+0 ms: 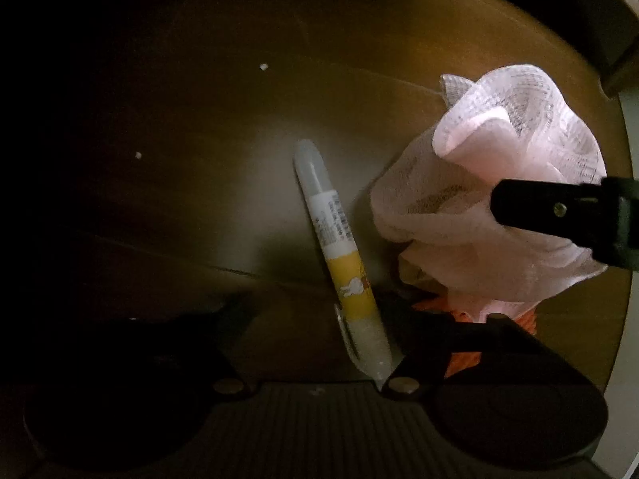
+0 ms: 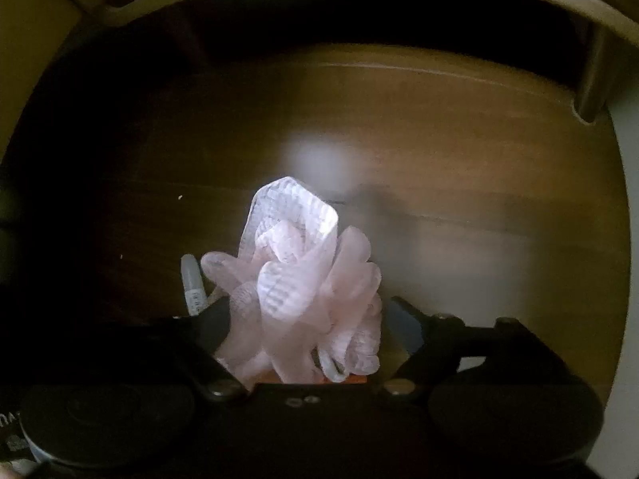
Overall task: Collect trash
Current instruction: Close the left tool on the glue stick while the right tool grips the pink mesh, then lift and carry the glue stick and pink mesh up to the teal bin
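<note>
Currently the crumpled pink foam net (image 2: 303, 279), the evident piece of trash, rests on the wooden table (image 2: 459, 127) between the spread fingers of the right gripper (image 2: 307, 315), whose jaws stand apart and do not yet pinch it; an orange scrap (image 1: 463, 359) lies beneath it. Beside the net lies a yellow-banded pen (image 1: 339, 263), directly ahead of the left gripper (image 1: 315, 319), whose jaws also stand apart and hold nothing; two white crumbs (image 1: 263, 66) lie farther off. Judged from this, collection has barely begun: grasping and disposal remain, and no bin is visible.
</note>
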Demonstrator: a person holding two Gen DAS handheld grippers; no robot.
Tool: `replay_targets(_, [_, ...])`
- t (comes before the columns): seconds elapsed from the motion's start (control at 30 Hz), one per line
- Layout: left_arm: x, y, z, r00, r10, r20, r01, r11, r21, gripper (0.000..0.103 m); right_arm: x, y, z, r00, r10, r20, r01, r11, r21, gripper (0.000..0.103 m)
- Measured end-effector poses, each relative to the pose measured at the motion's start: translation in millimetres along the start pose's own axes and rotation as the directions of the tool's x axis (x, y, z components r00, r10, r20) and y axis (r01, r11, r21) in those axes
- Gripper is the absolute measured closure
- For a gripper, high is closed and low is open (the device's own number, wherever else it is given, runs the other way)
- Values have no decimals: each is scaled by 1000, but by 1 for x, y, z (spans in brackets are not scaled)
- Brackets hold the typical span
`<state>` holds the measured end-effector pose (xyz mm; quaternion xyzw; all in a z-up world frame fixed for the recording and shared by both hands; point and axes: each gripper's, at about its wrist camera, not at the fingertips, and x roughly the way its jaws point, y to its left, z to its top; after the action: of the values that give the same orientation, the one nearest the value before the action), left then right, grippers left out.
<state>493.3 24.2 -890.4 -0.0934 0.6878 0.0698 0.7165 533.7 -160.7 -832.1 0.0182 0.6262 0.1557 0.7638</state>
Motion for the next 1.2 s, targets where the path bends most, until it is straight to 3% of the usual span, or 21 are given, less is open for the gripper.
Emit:
replay_targets(0.07, [-2,-2,0,1000,1,13,-1,1000,7,38,2,-1,0,1000,0,-3,0,1000,9,34])
replay_targets(0.13, [-3,-4,1,1000,10,21,-10,1000,9,49,5,0,2,1000,-5,-1,5,1000,13,46])
replay_targets(0.2, [-6,-3,2,1000,2,26,-2,1000,-5,79,7,-1,1,1000,-8,3,7,1000,27,57])
replay_targets(0.23, [-7,-1,3,1000,-3,19,4,1000,-16,83,6,-3,1,1000,-4,7,4,999,40,61])
replay_targets(0.4, [-22,6,5,998,-1,58,4,998,-55,83,4,-1,-1,1000,-10,29,8,998,59,89])
replay_targets(0.57, [-43,8,6,996,11,86,-5,998,-68,83,-23,2,-9,997,-9,73,3,997,77,95])
replay_targets(0.8, [-94,-1,-3,995,14,99,-5,996,-94,84,-97,3,-26,989,-17,145,-2,992,127,97])
replay_targets(0.83, [-105,-2,-4,996,17,93,-8,995,-96,89,-111,3,-28,989,-15,149,-6,990,140,97])
replay_targets(1.03, [-187,6,-3,997,8,78,1,994,-107,88,-203,9,-43,984,-36,172,4,983,185,97])
replay_targets(1.2, [-258,11,-2,995,-46,89,58,988,-140,89,-276,12,-54,977,-57,207,18,982,186,97])
